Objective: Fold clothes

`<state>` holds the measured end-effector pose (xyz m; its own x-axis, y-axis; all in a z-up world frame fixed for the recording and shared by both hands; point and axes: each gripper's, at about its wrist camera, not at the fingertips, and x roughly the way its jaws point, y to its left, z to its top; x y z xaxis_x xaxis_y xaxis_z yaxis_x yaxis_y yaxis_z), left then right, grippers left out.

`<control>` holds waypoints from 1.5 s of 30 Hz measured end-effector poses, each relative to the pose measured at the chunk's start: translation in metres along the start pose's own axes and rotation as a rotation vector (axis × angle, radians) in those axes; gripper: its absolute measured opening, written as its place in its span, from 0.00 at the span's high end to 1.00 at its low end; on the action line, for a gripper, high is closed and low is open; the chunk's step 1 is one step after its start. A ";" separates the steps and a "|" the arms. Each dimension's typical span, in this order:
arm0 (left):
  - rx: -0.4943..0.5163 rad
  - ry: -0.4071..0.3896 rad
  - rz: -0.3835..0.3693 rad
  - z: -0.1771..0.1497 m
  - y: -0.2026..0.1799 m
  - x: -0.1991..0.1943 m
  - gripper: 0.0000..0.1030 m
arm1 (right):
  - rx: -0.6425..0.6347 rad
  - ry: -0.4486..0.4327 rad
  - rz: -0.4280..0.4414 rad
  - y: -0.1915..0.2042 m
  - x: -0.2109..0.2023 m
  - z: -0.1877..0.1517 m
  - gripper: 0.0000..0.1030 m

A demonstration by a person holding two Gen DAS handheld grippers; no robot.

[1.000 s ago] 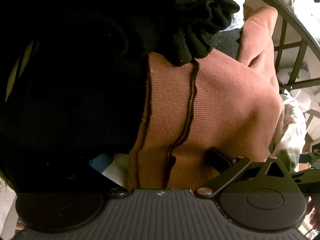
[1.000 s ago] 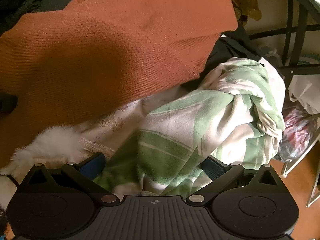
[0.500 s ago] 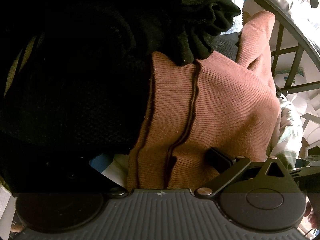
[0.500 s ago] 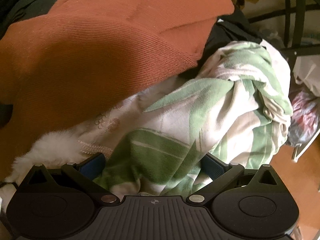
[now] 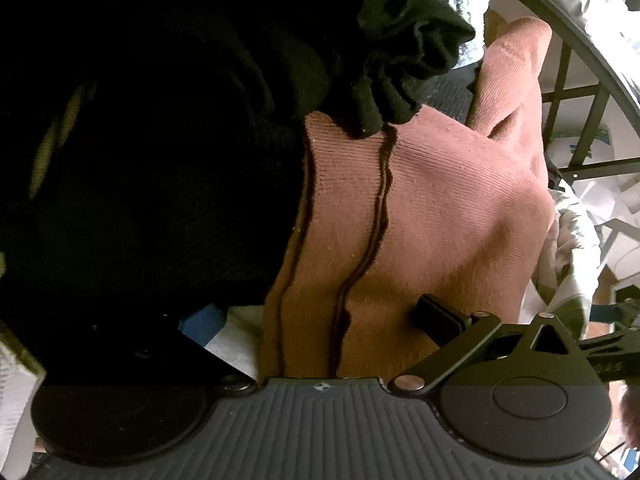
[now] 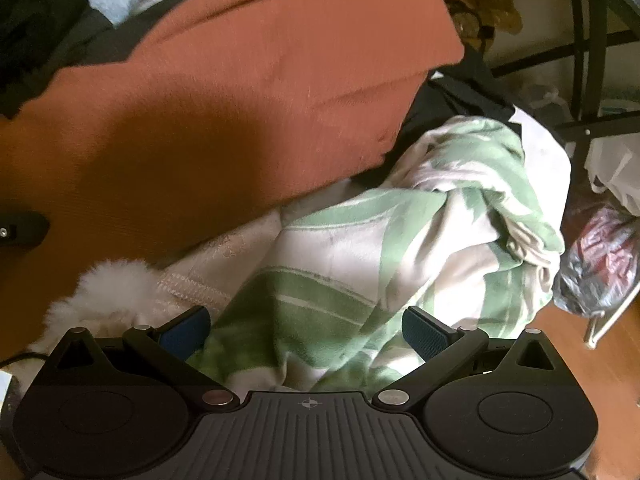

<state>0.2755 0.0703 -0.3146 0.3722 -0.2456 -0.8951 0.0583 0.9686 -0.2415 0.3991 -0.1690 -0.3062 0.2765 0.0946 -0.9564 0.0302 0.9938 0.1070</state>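
Note:
A rust-brown knit sweater (image 5: pixel 432 216) fills the left wrist view, its folded edges running down between the fingers of my left gripper (image 5: pixel 316 320). The jaws stand wide apart around the sweater's layered edge, with the right fingertip (image 5: pixel 434 312) lying on the knit. The same sweater (image 6: pixel 240 100) covers the upper half of the right wrist view. My right gripper (image 6: pixel 308 328) is open over a green-and-white patterned cloth (image 6: pixel 400 248), with both blue pads (image 6: pixel 424 332) clear of it.
A black garment (image 5: pixel 160 120) lies over the sweater's left side. White fluffy fabric (image 6: pixel 108 296) sits by the right gripper's left finger. A black metal frame (image 6: pixel 584 60) and a plastic bag (image 6: pixel 604 256) stand at the right, over wooden floor.
The right gripper has shifted a little, bringing more of the green-and-white cloth and the floor into view. The left gripper and the sweater have barely moved.

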 end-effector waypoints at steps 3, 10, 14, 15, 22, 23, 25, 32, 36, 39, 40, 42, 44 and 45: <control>0.014 -0.032 0.030 -0.011 -0.005 -0.017 0.01 | 0.000 -0.016 0.028 -0.011 -0.007 -0.001 0.01; -0.033 -0.092 0.046 -0.004 -0.010 -0.063 0.01 | -0.021 -0.056 0.093 -0.032 -0.029 0.012 0.01; -0.013 -0.103 -0.006 -0.006 -0.035 -0.076 0.01 | -0.032 -0.080 0.124 -0.054 -0.047 0.017 0.01; -0.004 -0.101 -0.026 -0.010 -0.043 -0.077 0.01 | -0.038 -0.085 0.124 -0.060 -0.049 0.019 0.01; -0.018 -0.045 -0.156 -0.032 -0.089 -0.071 0.01 | -0.053 -0.093 0.092 -0.112 -0.053 0.017 0.01; -0.021 -0.042 -0.167 -0.034 -0.095 -0.069 0.01 | -0.049 -0.086 0.090 -0.118 -0.053 0.015 0.01; -0.021 -0.036 -0.183 -0.034 -0.106 -0.063 0.02 | -0.049 -0.080 0.084 -0.127 -0.053 0.011 0.01; 0.011 0.037 -0.183 -0.022 -0.128 -0.033 0.22 | -0.046 -0.074 0.080 -0.142 -0.056 0.003 0.01; 0.013 -0.005 -0.149 -0.017 -0.125 -0.038 0.22 | -0.034 -0.081 0.083 -0.145 -0.058 0.002 0.01; -0.008 -0.046 -0.101 -0.012 -0.114 -0.043 0.22 | -0.028 -0.082 0.082 -0.144 -0.058 0.002 0.01; -0.015 -0.059 -0.083 -0.010 -0.109 -0.044 0.22 | -0.026 -0.081 0.083 -0.143 -0.057 0.003 0.01; -0.030 -0.084 -0.043 -0.006 -0.097 -0.046 0.21 | -0.025 -0.079 0.084 -0.140 -0.055 0.004 0.01; -0.054 -0.099 -0.012 -0.001 -0.081 -0.045 0.21 | -0.029 -0.080 0.087 -0.134 -0.054 0.006 0.01; -0.068 -0.106 0.002 0.002 -0.073 -0.044 0.21 | -0.033 -0.081 0.087 -0.130 -0.053 0.008 0.01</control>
<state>0.2568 0.0099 -0.2569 0.4686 -0.2353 -0.8515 -0.0035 0.9634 -0.2681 0.3878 -0.3042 -0.2670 0.3534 0.1773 -0.9185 -0.0286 0.9835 0.1788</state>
